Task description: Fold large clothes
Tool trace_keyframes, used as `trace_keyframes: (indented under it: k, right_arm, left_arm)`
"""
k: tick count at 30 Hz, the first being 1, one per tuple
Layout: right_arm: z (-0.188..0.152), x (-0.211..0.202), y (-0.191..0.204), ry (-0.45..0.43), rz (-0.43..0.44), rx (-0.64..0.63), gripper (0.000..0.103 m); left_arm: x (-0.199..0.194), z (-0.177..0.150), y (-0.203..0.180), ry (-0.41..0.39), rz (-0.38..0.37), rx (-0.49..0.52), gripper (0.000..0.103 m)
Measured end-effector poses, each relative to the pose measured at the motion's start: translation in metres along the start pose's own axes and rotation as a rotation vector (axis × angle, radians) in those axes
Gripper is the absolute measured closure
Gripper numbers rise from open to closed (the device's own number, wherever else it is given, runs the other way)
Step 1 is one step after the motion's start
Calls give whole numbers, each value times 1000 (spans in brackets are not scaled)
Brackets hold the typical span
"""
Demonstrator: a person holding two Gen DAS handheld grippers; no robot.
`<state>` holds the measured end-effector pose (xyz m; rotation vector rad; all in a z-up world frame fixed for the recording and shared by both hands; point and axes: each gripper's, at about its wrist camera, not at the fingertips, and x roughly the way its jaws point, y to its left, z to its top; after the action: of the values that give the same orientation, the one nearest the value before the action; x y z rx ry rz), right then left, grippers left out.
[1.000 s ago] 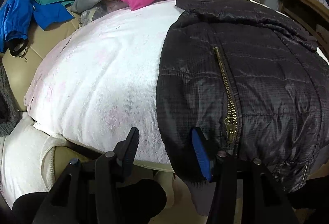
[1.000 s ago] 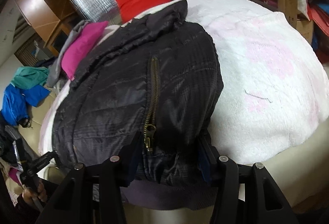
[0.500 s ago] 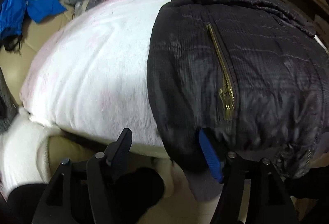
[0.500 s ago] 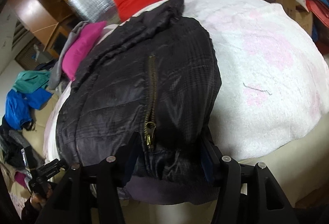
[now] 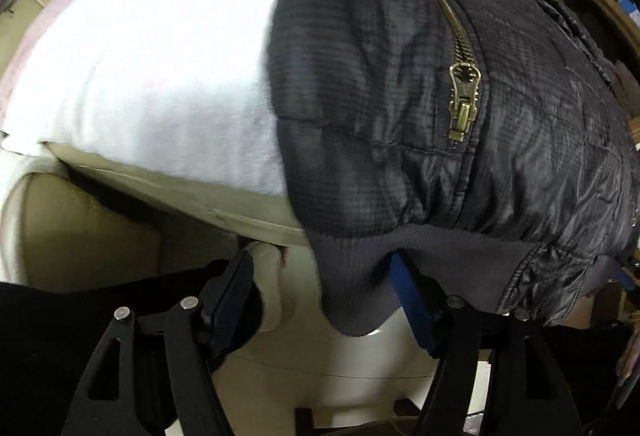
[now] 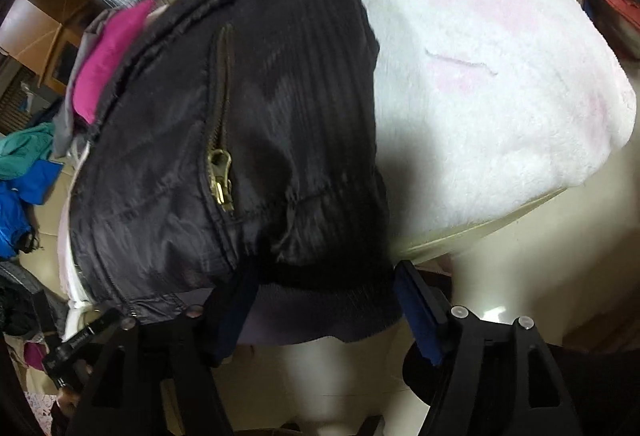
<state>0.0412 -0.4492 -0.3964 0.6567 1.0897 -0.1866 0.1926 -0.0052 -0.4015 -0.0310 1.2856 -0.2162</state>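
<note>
As both tools tipped steeply down at the near edge of the bed, the black quilted jacket (image 5: pixel 460 115) lay flat on the white fleece blanket (image 5: pixel 152 47), its long axis running away from the onlooker, collar at the far end and grey ribbed hem (image 5: pixel 420 264) hanging over the edge nearest the grippers. The left gripper (image 5: pixel 320 300) stood at the hem's left corner: its jaws had just been opening, and that corner hung loose between them, the blue pad (image 5: pixel 412 300) lying against the rib without visible pinch from the opposite finger, which stood well clear. The right gripper (image 6: pixel 324 300) straddled the hem's other corner (image 6: pixel 320 316); its jaws too had just been opening, with the rib between them and both pads apart from the cloth or barely brushing it. Neither tool appeared to hold anything. The brass zip pull (image 6: pixel 222 179) sat just above the hem, between the two stations. Judged from this, each hand was equally near its own corner, and any coming fold would turn on carrying the hem away along the jacket's length toward the collar.
</note>
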Motion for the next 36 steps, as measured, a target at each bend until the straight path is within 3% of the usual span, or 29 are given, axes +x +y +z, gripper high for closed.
trace_keyframes:
  k: [4, 5, 6, 7, 8, 12, 14, 15, 16, 19, 23, 24, 25, 27, 28, 29, 33, 36]
  right_arm:
    - [3, 4, -3, -15, 19, 5, 31]
    - [2, 3, -2, -20, 26, -9, 44]
    - [2, 0, -1, -27, 54, -26, 51]
    - [0, -3, 1, -31, 68, -39, 57]
    - [-2, -7, 4, -44, 68, -61, 62]
    - [-6, -11, 14, -58, 73, -122, 63]
    - [-5, -4, 12, -37, 54, -105, 58]
    - [-3, -1, 8, -29, 59, -73, 55]
    - [-1, 2, 5, -13, 63, -38, 48]
    - [1, 9, -4, 15, 58, 27, 30]
    - [0, 14, -6, 24, 63, 44, 28]
    - [1, 14, -7, 29, 88, 44, 30]
    - [2, 14, -10, 32, 118, 33, 49]
    - [-2, 10, -6, 28, 168, 5, 62]
    - [-2, 7, -4, 24, 166, -9, 79]
    - [-4, 2, 0, 22, 179, -32, 87]
    - [-6, -31, 17, -43, 289, -87, 87]
    - [-3, -50, 23, -92, 480, -76, 87]
  left_arm:
    - [7, 0, 0, 21, -77, -16, 32]
    - [6, -2, 0, 13, -94, -17, 36]
    - [3, -3, 0, 2, -113, -14, 56]
    - [1, -2, 0, -7, -129, -6, 69]
    - [-3, -4, -2, -21, -131, 10, 70]
    - [-3, -5, -10, -29, -119, 38, 72]
    - [-1, -7, -9, -7, -119, 28, 71]
    - [7, -4, -5, 9, -115, 23, 64]
    - [12, -3, -4, 40, -114, 12, 55]
    - [27, 1, 4, 94, -119, -20, 49]
    - [30, 1, 7, 93, -160, -27, 49]
    - [30, 1, 5, 86, -172, -26, 53]
    - [27, 3, 1, 75, -186, -22, 68]
    - [19, 4, 2, 47, -205, -6, 84]
    - [14, 4, 2, 30, -214, -1, 91]
    - [11, 5, 2, 23, -224, -1, 92]
    - [-21, 0, -1, -58, -297, 53, 94]
    - [-41, 2, 0, -137, -379, 74, 94]
